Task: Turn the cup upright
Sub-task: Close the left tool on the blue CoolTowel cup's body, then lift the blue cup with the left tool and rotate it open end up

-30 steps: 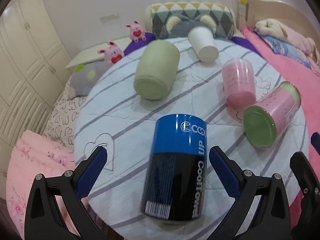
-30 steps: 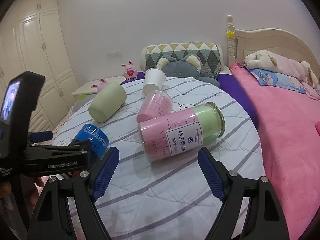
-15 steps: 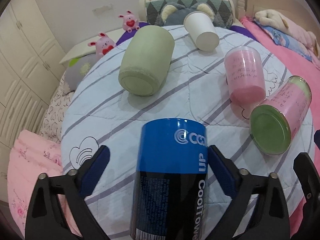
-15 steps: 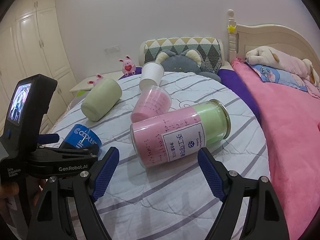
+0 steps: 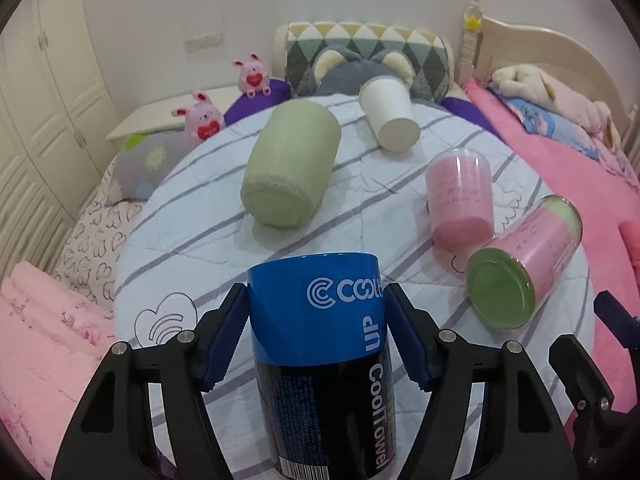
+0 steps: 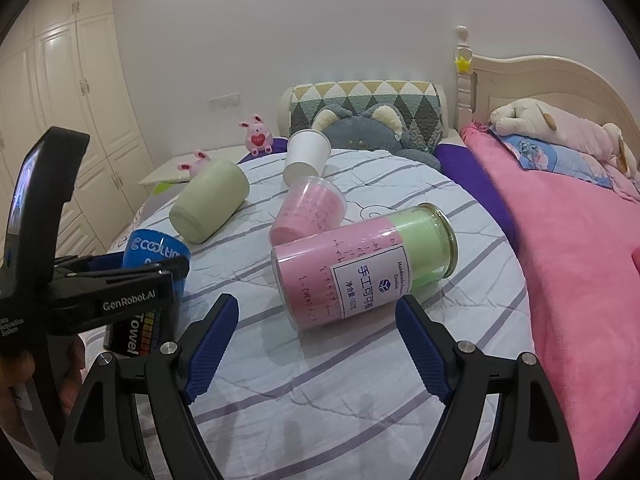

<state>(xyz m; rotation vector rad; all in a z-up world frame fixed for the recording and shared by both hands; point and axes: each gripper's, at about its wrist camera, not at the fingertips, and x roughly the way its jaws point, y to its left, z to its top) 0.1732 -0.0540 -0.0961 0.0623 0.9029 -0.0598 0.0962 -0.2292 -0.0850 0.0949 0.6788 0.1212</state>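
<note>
Left gripper (image 5: 316,336) fingers (image 5: 226,338) clamped on blue canister (image 5: 320,344), striped quilt (image 5: 372,200) beneath.

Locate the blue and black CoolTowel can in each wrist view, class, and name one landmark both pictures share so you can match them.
Left wrist view: the CoolTowel can fills the bottom centre, clamped between the left gripper pads.
Right wrist view: the can sits at the left edge, partly hidden behind the left gripper.
Shared landmark: the white paper cup lying before the grey plush.
</note>
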